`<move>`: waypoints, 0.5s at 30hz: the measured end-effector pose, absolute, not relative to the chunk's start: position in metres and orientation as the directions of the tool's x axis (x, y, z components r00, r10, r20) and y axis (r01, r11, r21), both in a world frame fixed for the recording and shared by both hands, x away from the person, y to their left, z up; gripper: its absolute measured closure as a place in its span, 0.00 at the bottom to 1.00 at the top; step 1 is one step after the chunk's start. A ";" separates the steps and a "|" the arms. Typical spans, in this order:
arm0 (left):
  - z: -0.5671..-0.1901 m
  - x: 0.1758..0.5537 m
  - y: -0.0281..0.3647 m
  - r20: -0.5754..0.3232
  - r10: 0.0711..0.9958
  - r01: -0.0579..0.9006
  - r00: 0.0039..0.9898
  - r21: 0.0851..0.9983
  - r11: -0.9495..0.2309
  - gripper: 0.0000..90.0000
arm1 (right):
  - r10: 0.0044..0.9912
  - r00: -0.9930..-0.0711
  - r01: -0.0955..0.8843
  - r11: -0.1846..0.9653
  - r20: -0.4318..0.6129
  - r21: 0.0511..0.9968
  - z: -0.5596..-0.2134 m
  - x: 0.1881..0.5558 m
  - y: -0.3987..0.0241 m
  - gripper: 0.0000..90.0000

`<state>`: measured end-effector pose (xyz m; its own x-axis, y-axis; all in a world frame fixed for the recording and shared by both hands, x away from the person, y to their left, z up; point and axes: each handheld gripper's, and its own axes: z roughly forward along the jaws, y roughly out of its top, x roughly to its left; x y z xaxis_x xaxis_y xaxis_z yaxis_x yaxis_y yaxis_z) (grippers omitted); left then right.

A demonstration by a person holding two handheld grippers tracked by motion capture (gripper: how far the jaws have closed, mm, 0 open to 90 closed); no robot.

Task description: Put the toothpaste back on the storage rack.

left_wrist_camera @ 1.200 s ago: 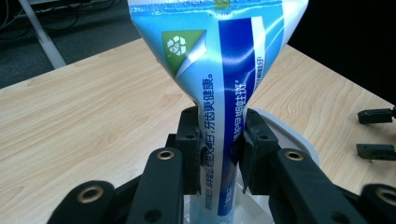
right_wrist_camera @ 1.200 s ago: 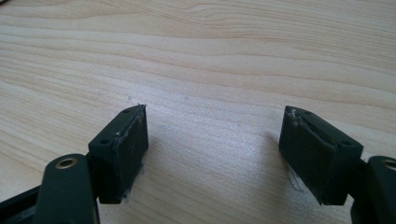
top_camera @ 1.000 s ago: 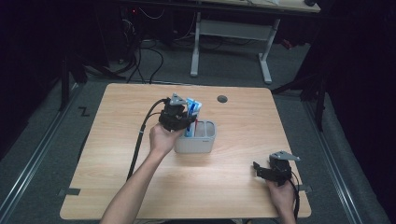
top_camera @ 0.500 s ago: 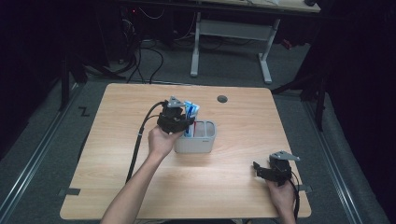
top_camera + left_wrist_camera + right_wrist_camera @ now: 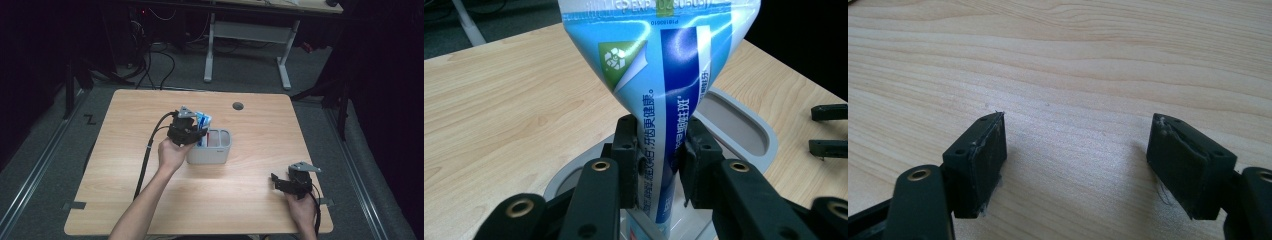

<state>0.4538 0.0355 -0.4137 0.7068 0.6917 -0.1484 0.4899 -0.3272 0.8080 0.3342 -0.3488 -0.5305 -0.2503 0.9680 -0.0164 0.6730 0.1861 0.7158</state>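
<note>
A blue and white toothpaste tube (image 5: pixel 664 85) stands upright between the jaws of my left gripper (image 5: pixel 659 160), which is shut on its lower body. In the high view the left gripper (image 5: pixel 192 131) holds the tube (image 5: pixel 203 120) over the left compartment of a grey two-compartment holder (image 5: pixel 220 152) at the middle of the table. The tube's lower end reaches down into that compartment. My right gripper (image 5: pixel 278 181) rests low near the table's front right corner. Its jaws stand wide open in the right gripper view (image 5: pixel 1078 155) with bare wood between them.
The wooden table (image 5: pixel 125 165) has a round cable hole (image 5: pixel 238 106) at the back. The left gripper's cable (image 5: pixel 146 150) trails over the table's left half. A white desk frame (image 5: pixel 245 35) stands on the floor behind. The right gripper's jaws (image 5: pixel 829 130) show at the left gripper view's far right.
The left gripper with the tube has shifted slightly left and lower over the holder. The right gripper has stayed where it was.
</note>
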 end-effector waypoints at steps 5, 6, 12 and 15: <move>-0.415 0.452 0.037 -0.152 0.693 0.488 0.705 0.812 -0.319 0.79 | 0.968 -0.252 0.672 0.188 -0.018 0.716 -0.531 0.334 -0.349 0.27; -0.415 0.452 0.037 -0.150 0.694 0.488 0.704 0.813 -0.319 0.79 | 0.968 -0.250 0.673 0.186 -0.016 0.716 -0.530 0.334 -0.349 0.27; -0.415 0.450 0.038 -0.145 0.696 0.485 0.703 0.814 -0.320 0.78 | 0.968 -0.252 0.672 0.188 -0.018 0.716 -0.531 0.334 -0.349 0.27; -0.416 0.450 0.039 -0.150 0.700 0.490 0.698 0.813 -0.315 0.77 | 0.968 -0.252 0.672 0.188 -0.018 0.716 -0.531 0.334 -0.349 0.27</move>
